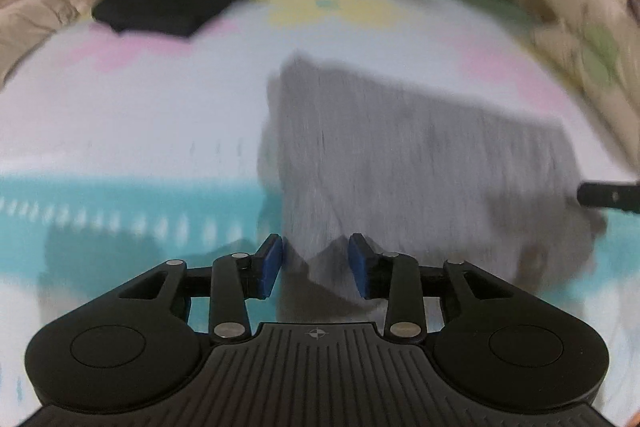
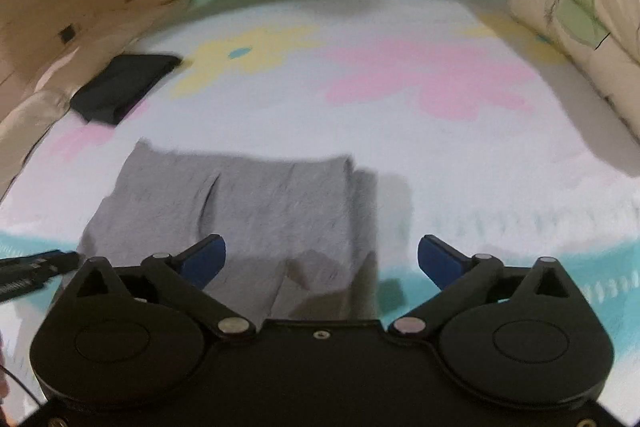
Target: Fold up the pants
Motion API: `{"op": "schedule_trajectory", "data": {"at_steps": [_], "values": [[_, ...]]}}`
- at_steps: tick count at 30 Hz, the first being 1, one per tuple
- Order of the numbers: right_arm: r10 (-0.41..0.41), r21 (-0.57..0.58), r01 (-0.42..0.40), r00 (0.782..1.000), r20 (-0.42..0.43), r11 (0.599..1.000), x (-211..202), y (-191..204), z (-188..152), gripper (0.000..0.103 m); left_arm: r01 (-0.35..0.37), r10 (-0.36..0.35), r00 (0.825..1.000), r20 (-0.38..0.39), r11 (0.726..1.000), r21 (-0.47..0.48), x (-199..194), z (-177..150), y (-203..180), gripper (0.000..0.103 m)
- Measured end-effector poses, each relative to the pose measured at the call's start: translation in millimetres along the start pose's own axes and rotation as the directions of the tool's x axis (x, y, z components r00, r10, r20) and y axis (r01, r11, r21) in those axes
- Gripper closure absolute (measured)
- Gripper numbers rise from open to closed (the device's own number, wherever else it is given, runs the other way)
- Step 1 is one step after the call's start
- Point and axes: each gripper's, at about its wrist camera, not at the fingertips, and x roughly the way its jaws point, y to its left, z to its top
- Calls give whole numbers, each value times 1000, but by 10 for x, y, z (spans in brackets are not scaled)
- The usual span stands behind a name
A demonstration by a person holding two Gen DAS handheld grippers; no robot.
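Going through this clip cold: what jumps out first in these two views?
The folded grey pants lie mid-blanket, right before both tools. The left tool has its blue pads apart around a raised grey fold; the right tool hangs wide open above the pants. A dark folded garment sits far left on the pastel flowered blanket.

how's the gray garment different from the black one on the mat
The gray pants lie near, right in front of both grippers; the black garment lies far off by the mat's left edge. The gray pants look larger, though nearness may exaggerate that. The left gripper has gray fabric between its fingers; nothing touches the black garment. Both are folded into rough rectangles on the same flowered mat.
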Motion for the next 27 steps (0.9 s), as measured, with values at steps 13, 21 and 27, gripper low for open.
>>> {"op": "schedule_trajectory", "data": {"at_steps": [13, 21, 27], "values": [[-66, -27, 66, 998, -2, 997, -384, 81, -271, 1, -93, 82, 971, 224, 995, 39, -816, -163, -178, 66], [-85, -112, 102, 985, 148, 988, -982, 482, -292, 1, -78, 74, 968, 239, 997, 8, -1144, -171, -490, 66], [-117, -76, 122, 991, 63, 990, -1137, 542, -387, 1, -157, 156, 947, 280, 987, -18, -1297, -302, -644, 66]]}}
